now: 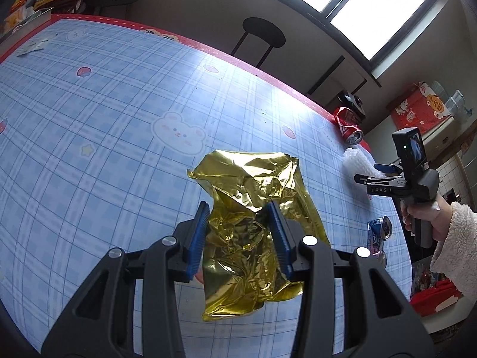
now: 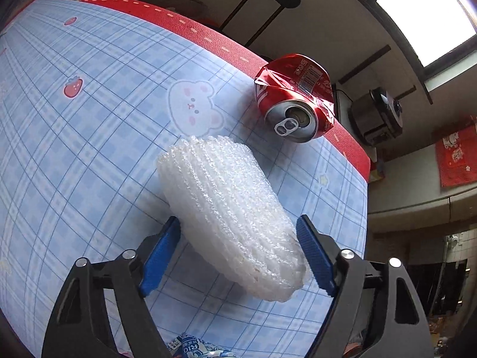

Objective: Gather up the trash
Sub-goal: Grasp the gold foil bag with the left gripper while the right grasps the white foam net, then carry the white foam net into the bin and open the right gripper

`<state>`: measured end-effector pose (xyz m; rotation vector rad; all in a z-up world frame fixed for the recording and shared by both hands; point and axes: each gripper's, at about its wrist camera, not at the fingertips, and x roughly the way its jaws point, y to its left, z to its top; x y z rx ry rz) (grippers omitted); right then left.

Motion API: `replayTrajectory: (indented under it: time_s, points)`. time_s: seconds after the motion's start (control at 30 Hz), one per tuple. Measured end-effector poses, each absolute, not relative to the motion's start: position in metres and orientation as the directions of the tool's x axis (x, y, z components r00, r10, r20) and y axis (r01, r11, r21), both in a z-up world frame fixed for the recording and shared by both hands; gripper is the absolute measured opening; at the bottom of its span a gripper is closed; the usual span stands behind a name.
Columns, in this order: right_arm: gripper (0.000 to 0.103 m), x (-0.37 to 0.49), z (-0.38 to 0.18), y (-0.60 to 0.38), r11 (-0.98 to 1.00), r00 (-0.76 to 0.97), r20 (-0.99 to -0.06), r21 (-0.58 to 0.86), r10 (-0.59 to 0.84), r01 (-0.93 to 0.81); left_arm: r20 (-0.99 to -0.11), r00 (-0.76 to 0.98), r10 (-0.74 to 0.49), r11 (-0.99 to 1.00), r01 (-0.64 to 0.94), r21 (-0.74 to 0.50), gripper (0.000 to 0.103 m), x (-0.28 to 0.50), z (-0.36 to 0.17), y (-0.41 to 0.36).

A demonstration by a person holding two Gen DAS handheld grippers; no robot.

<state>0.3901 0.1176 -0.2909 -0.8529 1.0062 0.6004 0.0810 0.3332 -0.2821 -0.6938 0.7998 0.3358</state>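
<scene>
Wrapper [image 1: 256, 238] sits pinched in the left tool [image 1: 241, 238]; right tool [image 2: 238, 256], spread, straddles foam [image 2: 232, 217] on the counter [image 2: 89, 149], needing to squeeze next.

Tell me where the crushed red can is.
Crushed red can lies on its side at the table's red far edge, just beyond the white foam wrap, upper right in right-wrist view.
</scene>
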Motion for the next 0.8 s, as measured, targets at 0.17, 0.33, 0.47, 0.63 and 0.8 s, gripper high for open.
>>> replayTrajectory:
  time_s: [0.17, 0.33, 0.47, 0.63, 0.8]
  points:
    - [0.035, 0.373, -0.257, 0.083, 0.641, 0.378, -0.901, -0.164, 0.212, -0.75, -0.733, 0.679, 0.04, 0.696, -0.545, -0.468, 0.043, 0.061, -0.269, 0.323]
    - [0.032, 0.342, -0.217, 0.025, 0.718, 0.381, -0.847, 0.002, 0.372, -0.696, -0.714, 0.699, 0.046, 0.689, -0.54, -0.484, 0.043, 0.045, -0.247, 0.304]
    - [0.032, 0.309, -0.185, -0.036, 0.772, 0.418, -0.771, 0.144, 0.479, -0.619, -0.704, 0.709, 0.032, 0.746, -0.486, -0.455, 0.043, 0.049, -0.22, 0.28]
    - [0.032, 0.275, -0.155, -0.135, 0.837, 0.509, -0.686, 0.287, 0.519, -0.467, -0.679, 0.734, 0.0, 0.802, -0.406, -0.438, 0.043, 0.063, -0.185, 0.243]
    - [0.032, 0.266, -0.136, -0.236, 0.905, 0.613, -0.672, 0.24, 0.416, -0.352, -0.652, 0.757, -0.042, 0.837, -0.329, -0.436, 0.043, 0.078, -0.157, 0.205]
